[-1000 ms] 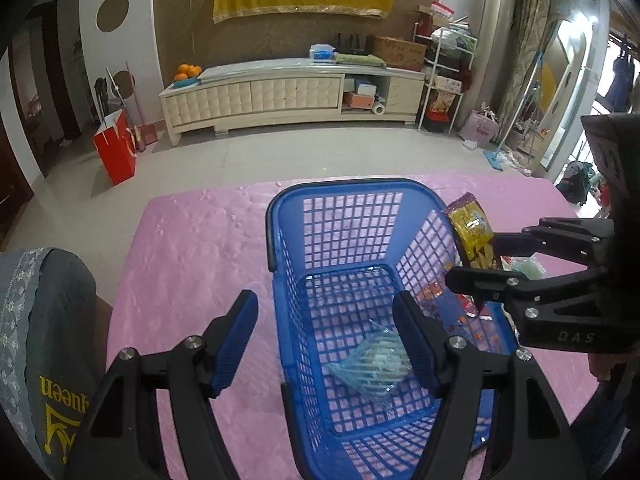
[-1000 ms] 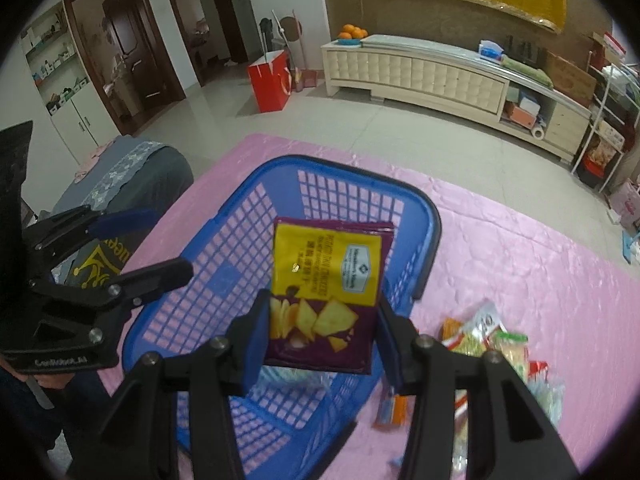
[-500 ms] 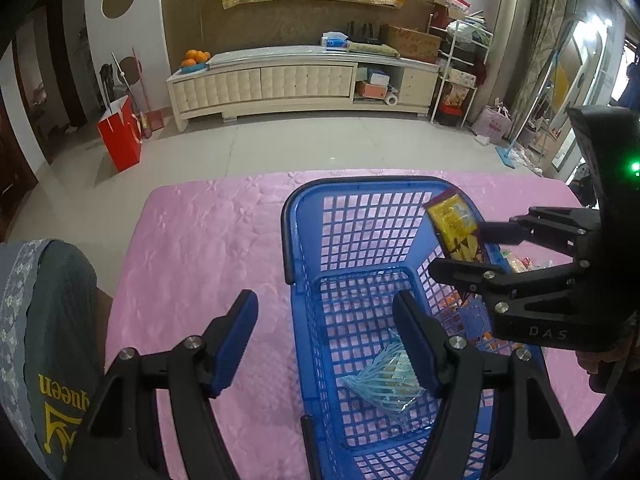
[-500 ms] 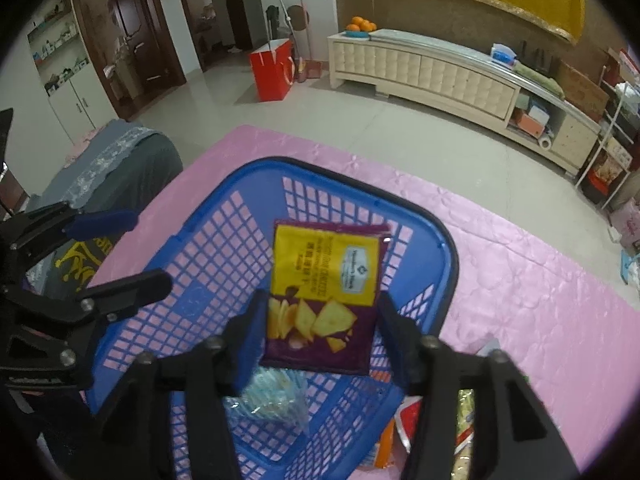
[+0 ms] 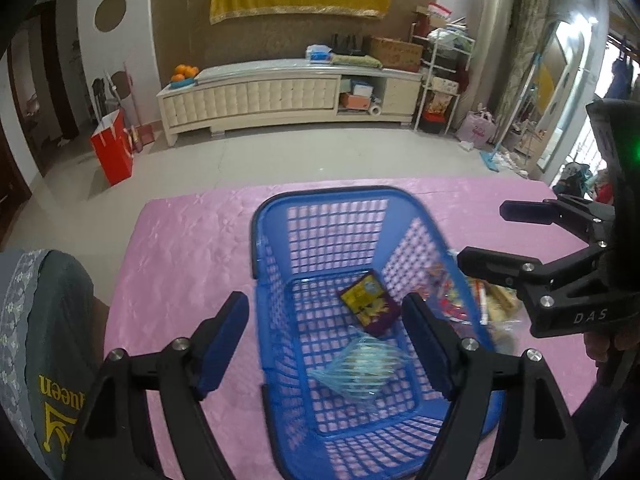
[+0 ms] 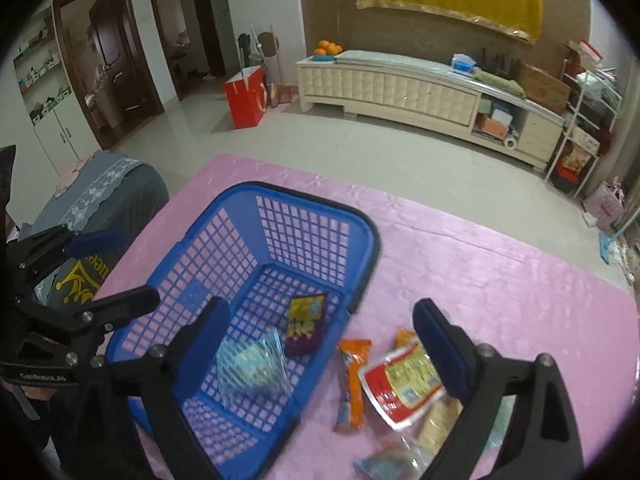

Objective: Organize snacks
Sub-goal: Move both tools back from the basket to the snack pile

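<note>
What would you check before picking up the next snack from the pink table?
1. Right gripper empty and open: ok, its jaws have just been opening and nothing is between them.
2. Purple and yellow chip packet lying inside the blue basket: ok.
3. Light blue packet also in the basket: ok.
4. Snacks left on the pink table: ok, an orange packet and a red and yellow packet lie beside the basket.
5. Left gripper open, holding nothing: ok.
6. Basket standing steady: cannot tell, its edge looks blurred.
</note>
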Motion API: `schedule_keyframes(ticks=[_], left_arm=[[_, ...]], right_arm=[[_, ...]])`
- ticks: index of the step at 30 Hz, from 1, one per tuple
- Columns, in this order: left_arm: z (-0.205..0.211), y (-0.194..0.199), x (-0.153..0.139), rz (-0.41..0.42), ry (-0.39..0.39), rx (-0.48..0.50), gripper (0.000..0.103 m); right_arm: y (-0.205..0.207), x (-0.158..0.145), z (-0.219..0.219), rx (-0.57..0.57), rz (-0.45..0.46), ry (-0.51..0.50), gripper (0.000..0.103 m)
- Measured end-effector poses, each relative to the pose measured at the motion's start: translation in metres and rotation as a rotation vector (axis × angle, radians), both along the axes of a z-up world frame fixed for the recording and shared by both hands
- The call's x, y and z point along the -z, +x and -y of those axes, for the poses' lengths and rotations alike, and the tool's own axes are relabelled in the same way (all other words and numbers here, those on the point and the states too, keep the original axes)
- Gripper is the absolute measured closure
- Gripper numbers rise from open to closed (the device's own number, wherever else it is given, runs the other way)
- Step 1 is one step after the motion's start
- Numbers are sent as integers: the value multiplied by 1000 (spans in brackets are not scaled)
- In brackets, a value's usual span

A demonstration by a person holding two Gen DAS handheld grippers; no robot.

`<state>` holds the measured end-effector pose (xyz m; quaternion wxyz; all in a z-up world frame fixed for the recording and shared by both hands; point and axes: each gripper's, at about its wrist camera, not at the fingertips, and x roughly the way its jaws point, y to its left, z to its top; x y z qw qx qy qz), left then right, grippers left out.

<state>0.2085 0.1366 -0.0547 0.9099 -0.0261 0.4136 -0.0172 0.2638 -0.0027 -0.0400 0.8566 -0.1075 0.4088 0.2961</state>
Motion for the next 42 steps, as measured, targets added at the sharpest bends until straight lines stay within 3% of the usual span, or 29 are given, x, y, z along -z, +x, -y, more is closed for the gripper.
schedule_keyframes(ticks=[8, 16, 22, 26, 31, 42], left_arm=[[50, -28, -27, 41, 4, 78, 26], [112, -48, -32, 47, 15, 179, 22], [159, -52, -15, 20, 9, 240, 22], [187, -53, 2, -8, 4, 270, 22], [216, -49, 28, -49, 17, 292, 22], [245, -19, 81, -154, 18, 290, 22]], right_arm=[[-41, -27, 51, 67, 37, 8, 8], [-67, -28, 104, 150, 36, 17, 8], [-79, -11, 145, 205, 34, 13, 8], [-79, 10, 166, 205, -13, 20, 8], [-78, 35, 186, 221, -23, 6, 0], [-60, 90, 226, 301, -96, -15, 0]])
